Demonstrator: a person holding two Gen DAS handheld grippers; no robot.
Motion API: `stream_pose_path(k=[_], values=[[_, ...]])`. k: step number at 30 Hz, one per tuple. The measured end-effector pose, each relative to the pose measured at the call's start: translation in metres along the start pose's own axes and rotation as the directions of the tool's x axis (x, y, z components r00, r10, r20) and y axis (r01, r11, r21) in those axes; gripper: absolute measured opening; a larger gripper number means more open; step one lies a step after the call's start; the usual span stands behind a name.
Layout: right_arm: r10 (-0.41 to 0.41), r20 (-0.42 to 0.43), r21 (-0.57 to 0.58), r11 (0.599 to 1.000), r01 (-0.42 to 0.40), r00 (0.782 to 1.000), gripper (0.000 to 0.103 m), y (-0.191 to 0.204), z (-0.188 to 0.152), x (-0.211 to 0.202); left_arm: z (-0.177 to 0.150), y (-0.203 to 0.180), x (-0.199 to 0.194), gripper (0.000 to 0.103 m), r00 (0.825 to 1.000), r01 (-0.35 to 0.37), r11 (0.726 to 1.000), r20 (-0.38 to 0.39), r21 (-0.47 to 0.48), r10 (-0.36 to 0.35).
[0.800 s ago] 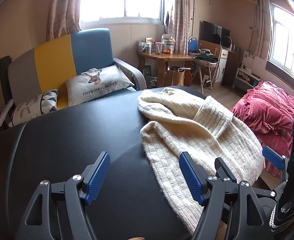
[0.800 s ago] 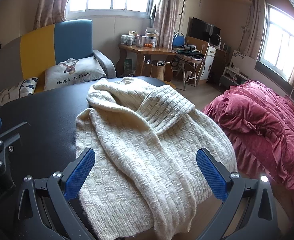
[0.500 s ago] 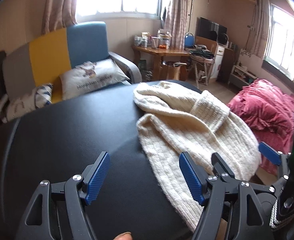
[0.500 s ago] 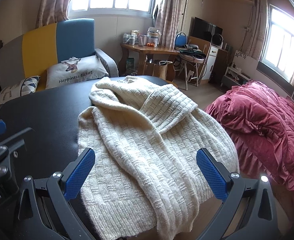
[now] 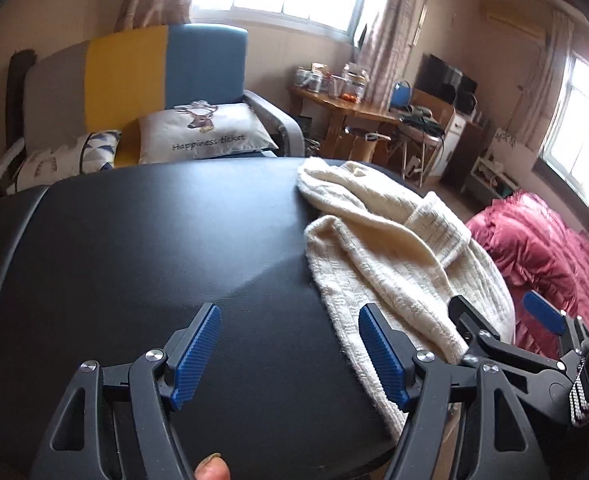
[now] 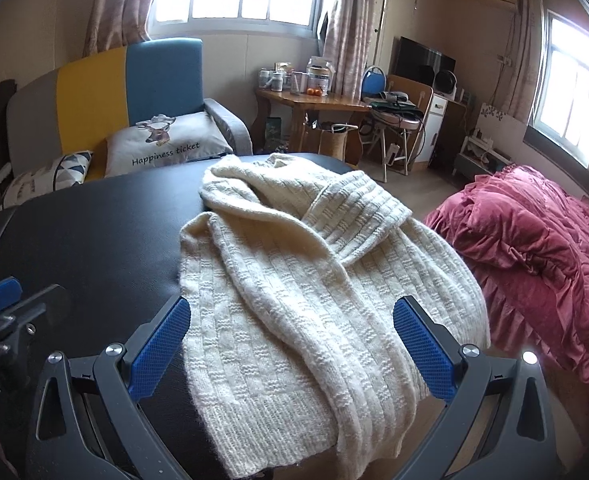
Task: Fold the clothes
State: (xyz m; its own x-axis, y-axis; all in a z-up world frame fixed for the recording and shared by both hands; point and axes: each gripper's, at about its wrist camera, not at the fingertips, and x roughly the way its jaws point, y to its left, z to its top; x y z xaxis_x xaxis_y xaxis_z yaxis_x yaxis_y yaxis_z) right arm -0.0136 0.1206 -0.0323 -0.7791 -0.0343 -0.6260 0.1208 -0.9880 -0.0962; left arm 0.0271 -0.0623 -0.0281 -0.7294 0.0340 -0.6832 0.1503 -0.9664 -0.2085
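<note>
The cream sweater (image 6: 294, 300) lies bunched on the black table (image 6: 94, 232), from the middle out to 3 o'clock. Both claws, left gripper (image 5: 290, 354) and right gripper (image 6: 294, 354), are wide open and hold nothing. A sofa (image 6: 94, 92) with pillows sits at 11 o'clock, a red blanket (image 6: 534, 248) at 3 o'clock.

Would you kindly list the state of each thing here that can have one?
Sweater: bunched, unfolded, on the table, its near end over the edge.
Left claw: open, empty, above bare table.
Right claw: open, empty, above the sweater.
Quilt: rumpled.
</note>
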Motion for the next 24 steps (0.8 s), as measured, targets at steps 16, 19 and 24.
stream_pose_path(k=[16, 19, 24], values=[[0.493, -0.033, 0.121, 0.865, -0.486, 0.869, 0.103, -0.05, 0.004, 0.012, -0.041, 0.106, -0.031, 0.073, 0.987, -0.156, 0.988, -0.035, -0.015, 0.156], [0.541, -0.043, 0.086, 0.84, -0.536, 0.84, 0.103, -0.053, 0.023, 0.025, -0.05, 0.124, -0.031, 0.073, 0.981, -0.187, 0.982, -0.058, 0.0, 0.187], [0.591, -0.013, 0.02, 0.807, -0.591, 0.806, 0.103, -0.039, 0.066, 0.043, -0.052, 0.162, -0.025, 0.073, 0.962, -0.255, 0.966, -0.113, -0.051, 0.248]])
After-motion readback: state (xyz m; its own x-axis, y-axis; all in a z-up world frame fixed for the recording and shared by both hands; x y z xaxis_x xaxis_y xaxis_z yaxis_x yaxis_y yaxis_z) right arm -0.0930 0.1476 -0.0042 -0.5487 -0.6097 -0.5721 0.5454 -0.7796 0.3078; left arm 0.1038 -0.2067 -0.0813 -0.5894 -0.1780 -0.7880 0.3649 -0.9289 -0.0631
